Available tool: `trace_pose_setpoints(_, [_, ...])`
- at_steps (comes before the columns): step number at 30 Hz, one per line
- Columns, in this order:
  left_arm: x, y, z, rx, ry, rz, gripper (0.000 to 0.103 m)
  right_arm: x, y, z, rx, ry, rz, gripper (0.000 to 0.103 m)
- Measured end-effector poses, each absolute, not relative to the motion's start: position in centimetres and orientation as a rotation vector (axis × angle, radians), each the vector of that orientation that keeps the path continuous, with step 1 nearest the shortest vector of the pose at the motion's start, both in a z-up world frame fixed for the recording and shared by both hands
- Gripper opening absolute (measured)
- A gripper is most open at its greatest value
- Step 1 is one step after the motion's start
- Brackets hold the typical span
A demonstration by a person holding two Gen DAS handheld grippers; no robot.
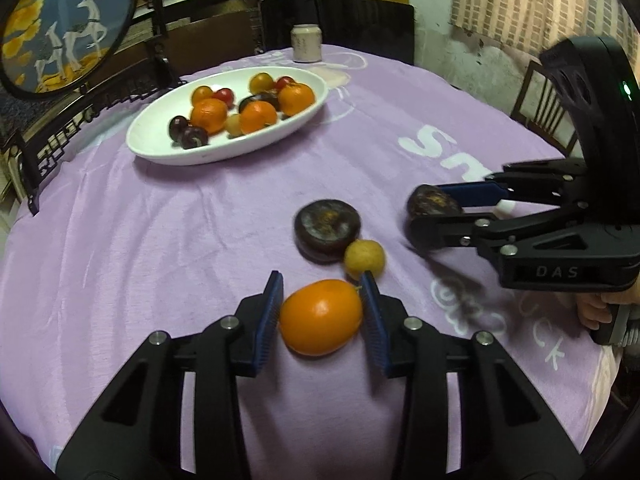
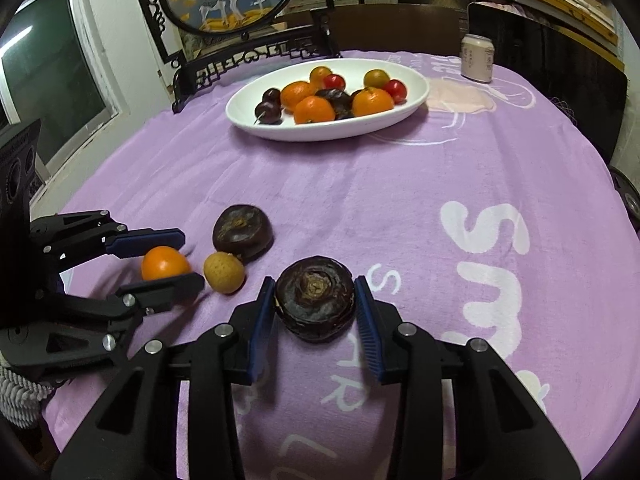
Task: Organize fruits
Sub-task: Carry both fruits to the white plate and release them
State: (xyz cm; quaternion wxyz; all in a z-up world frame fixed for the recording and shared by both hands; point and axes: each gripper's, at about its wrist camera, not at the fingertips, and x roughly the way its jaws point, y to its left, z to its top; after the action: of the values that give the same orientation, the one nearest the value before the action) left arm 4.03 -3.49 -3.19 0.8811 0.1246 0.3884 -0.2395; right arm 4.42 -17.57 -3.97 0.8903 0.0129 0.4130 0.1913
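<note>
Orange fruit (image 1: 321, 317): on the purple cloth (image 1: 160, 260), clamped between the pads of the left gripper (image 1: 323, 292), long axis running across from pad to pad. Yellow fruit (image 1: 365, 259): at 1 o'clock of the orange, just beside it and touching a loose dark fruit (image 1: 327, 229). Second dark fruit (image 2: 316, 301): gripped between the pads of the right gripper (image 2: 315, 294), stem scar up. White dish (image 1: 160, 152): at 11 o'clock, well apart, already holding fruit; likely destination for both. The left hand is judged the nearer to it.

Pale can (image 1: 306, 43) on purple cloth (image 1: 160, 240), deer pic (image 1: 66, 24) behind, 1 window (image 2: 48, 80).
</note>
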Motion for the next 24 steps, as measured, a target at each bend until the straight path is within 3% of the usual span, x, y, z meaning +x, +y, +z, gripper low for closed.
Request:
trace_pose_setpoints(6, [5.5, -2.2, -2.2, 0.217, 0.798, -0.453, 0.033, 4.6, -18.7, -3.0, 0.066, 0.826, 0.389, 0.040])
trace_pose_setpoints(16, [8.5, -0.8, -1.1, 0.154, 0.816, -0.447, 0.033, 7.3, -20.1, 0.0, 0.087, 0.784, 0.373, 0.040])
trace_pose_setpoints(19, [7.6, -0.5, -1.9, 0.173, 0.809, -0.431, 0.038, 7.4, -20.4, -0.9, 0.114, 0.798, 0.383, 0.040])
trace_pose_setpoints(23, [6.9, -0.6, -1.9, 0.150, 0.806, -0.479, 0.061, 7.6, -20.6, -2.3, 0.136, 0.841, 0.384, 0.040])
trace_pose_setpoints(24, [6.7, -0.9, -2.1, 0.183, 0.801, -0.468, 0.062, 7.5, -20.7, -2.2, 0.136, 0.835, 0.384, 0.040])
